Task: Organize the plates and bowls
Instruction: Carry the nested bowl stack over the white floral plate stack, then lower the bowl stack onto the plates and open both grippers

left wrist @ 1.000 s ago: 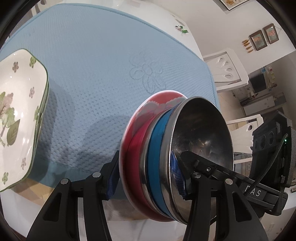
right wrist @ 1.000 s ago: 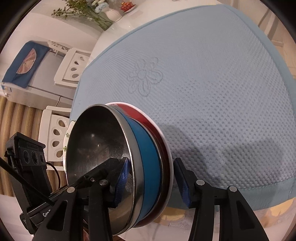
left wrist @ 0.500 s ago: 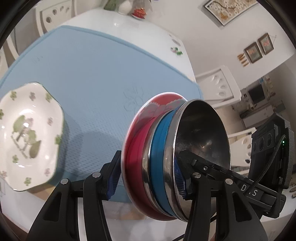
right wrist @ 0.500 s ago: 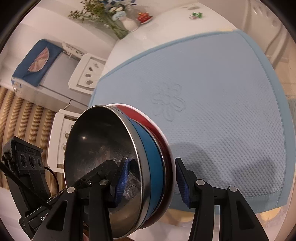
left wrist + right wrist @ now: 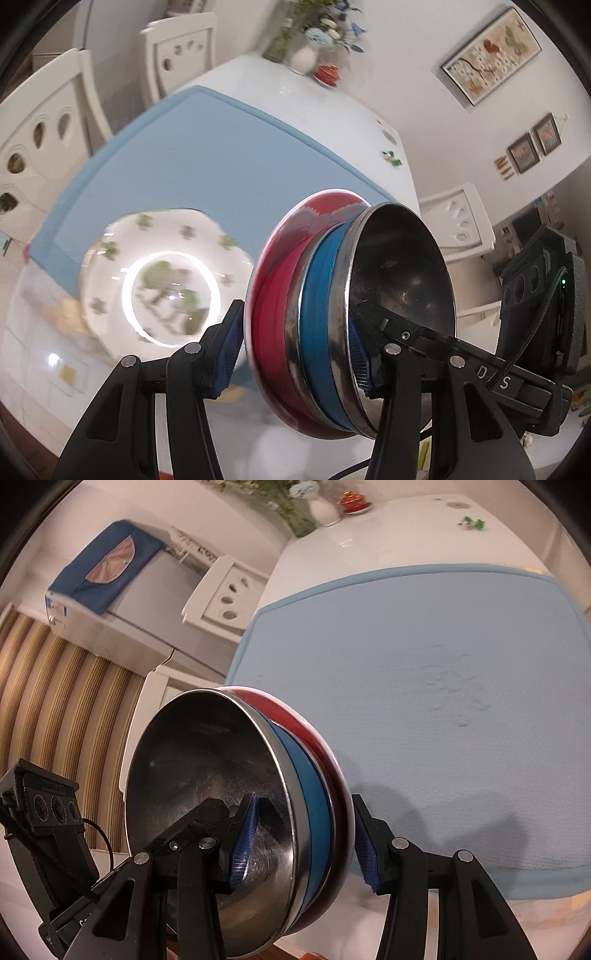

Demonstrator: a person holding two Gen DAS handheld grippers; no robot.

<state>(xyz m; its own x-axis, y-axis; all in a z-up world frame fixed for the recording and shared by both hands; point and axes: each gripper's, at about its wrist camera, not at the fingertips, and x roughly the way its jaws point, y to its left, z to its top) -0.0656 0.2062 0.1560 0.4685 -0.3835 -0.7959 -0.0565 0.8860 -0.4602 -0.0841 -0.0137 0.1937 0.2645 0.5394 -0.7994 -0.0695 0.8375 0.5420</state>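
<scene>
— What are the two claws doing right now?

— Both are clamped on the same stack of bowls (image 5: 347,314). The left claw (image 5: 295,354) has one blue pad flat against the red outer bowl (image 5: 273,295) and the other inside the steel bowl (image 5: 402,273). The right claw (image 5: 303,842) grips the opposite rim the same way, one pad inside the steel bowl (image 5: 207,775), one against the red bowl (image 5: 332,771).

— How is the stack built?

— Three nested: steel on the inside, a blue bowl (image 5: 317,295) in the middle, red with a white rim outside. It is tipped on edge, mouth facing sideways, held up in the air above the bench (image 5: 332,110).

— And where is the plate?

— In the left claw's view a white plate with green flowers (image 5: 162,273) lies at about nine o'clock from the stack, partly on the near corner of the blue mat (image 5: 207,155). It looks blurred.

— Anything else on the bench?

— At the far end, around twelve o'clock, a white vase with flowers (image 5: 306,55) and a small red dish (image 5: 327,74) just beside it. White chairs (image 5: 181,51) stand around the bench
</scene>
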